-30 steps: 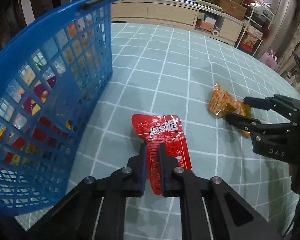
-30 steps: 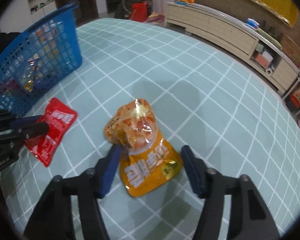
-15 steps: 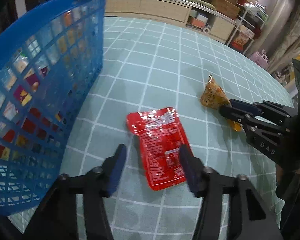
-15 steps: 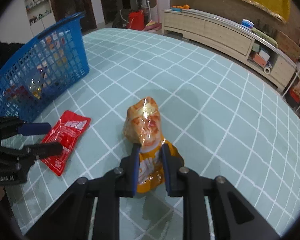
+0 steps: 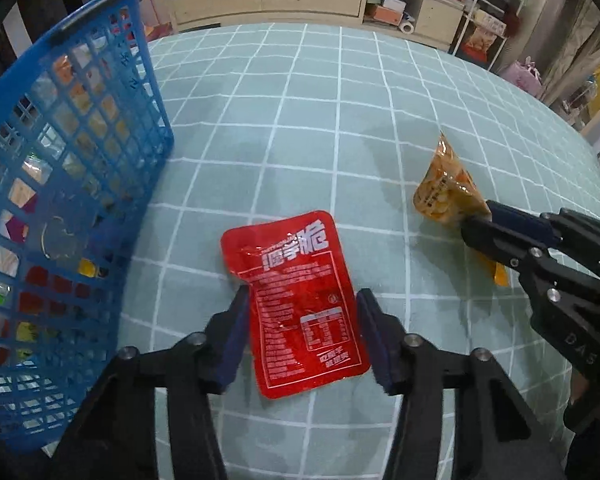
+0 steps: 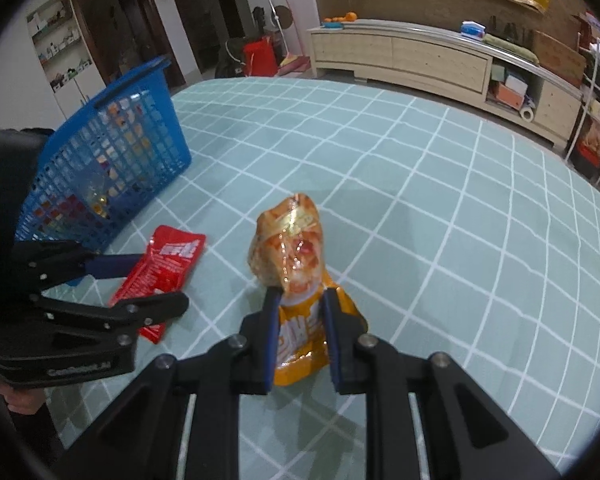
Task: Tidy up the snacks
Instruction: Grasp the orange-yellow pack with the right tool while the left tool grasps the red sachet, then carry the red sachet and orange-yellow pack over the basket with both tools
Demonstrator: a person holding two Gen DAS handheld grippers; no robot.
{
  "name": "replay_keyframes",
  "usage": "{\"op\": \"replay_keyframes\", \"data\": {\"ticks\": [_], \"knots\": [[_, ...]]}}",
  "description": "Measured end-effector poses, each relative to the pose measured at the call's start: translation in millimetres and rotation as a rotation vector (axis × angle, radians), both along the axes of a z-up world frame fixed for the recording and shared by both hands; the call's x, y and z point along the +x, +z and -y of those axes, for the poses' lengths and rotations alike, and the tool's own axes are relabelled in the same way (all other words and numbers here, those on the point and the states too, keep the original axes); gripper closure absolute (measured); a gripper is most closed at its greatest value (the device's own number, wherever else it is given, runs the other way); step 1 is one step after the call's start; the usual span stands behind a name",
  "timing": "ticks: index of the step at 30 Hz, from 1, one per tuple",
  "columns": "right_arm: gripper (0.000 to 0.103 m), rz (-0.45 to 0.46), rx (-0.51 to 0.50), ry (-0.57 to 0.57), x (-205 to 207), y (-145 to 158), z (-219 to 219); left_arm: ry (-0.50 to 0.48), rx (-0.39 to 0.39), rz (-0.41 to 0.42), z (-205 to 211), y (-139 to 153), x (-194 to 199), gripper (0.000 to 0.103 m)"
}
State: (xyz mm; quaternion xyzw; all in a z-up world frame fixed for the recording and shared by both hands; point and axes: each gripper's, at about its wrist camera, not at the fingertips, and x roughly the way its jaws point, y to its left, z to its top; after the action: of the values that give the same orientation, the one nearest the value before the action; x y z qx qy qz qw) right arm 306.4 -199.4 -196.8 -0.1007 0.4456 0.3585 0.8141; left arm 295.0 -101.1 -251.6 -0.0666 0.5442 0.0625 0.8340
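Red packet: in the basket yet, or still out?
Out. The red packet lies flat on the tablecloth beside the blue basket, between the open left gripper.

Left claw (image 5: 302,334) agape astride red packet (image 5: 296,300)

blue basket (image 5: 72,184) cut off at left edge, contents blurred behind mesh. orange snack bag (image 5: 444,196) lower end hidden behind right gripper (image 5: 480,226). red packet (image 5: 300,304) small print unreadable.
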Motion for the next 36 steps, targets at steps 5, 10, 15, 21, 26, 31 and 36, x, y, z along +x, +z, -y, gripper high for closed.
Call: {"op": "replay_keyframes", "data": {"ticks": [5,10,15,21,26,31,36], "knots": [[0.079,-0.062,0.055,-0.025,-7,0,-2,0.023,-0.085,0.016,-23,1,-5,0.082],[0.079,-0.093,0.046,-0.049,-18,-1,-11,-0.01,-0.067,0.035,-23,0,-12,0.084],[0.079,-0.109,0.063,-0.072,-26,7,-10,-0.025,-0.126,0.066,-32,6,-26,0.1],[0.079,-0.107,0.041,-0.086,-33,17,-15,-0.047,-0.147,0.093,-34,11,-29,0.103],[0.079,-0.091,0.031,-0.095,-42,33,-21,-0.082,-0.134,0.147,-29,35,-42,0.103],[0.079,-0.051,0.031,-0.111,-55,58,-25,-0.112,-0.111,0.215,-28,68,-55,0.103],[0.079,-0.006,0.026,-0.124,-71,83,-31,-0.122,-0.099,0.27,-35,96,-71,0.103]]}}
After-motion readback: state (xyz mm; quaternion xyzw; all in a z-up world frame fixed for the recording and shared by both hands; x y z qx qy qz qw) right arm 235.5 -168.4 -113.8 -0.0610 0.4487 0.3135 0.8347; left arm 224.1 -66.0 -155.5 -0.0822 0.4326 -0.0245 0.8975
